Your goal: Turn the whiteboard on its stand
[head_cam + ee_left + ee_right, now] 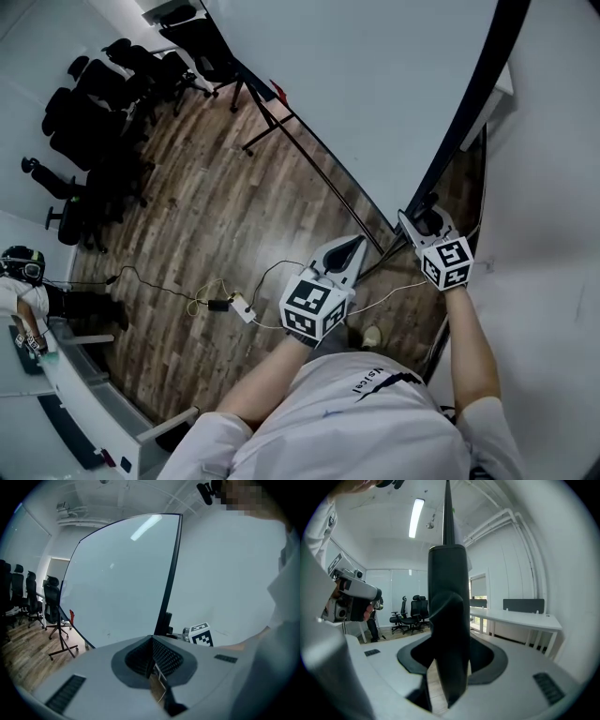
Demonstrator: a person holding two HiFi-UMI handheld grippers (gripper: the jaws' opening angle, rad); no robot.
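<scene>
Black frame edge (449, 597) of whiteboard (375, 94) clamped between right gripper (424, 217) fingers. Board upright on stand (267, 117) over wood floor (216, 225). Left gripper (354, 246) fingers closed together, nothing between them, just left of right fingers, near board's lower edge; contact unclear. Board face spreads ahead-left of both. Office chairs (103, 103) far beyond left fingers.

Both arms reach forward. The left gripper (349, 253) has its jaws together, empty; the right gripper (424, 225) clamps the frame (447, 620).
</scene>
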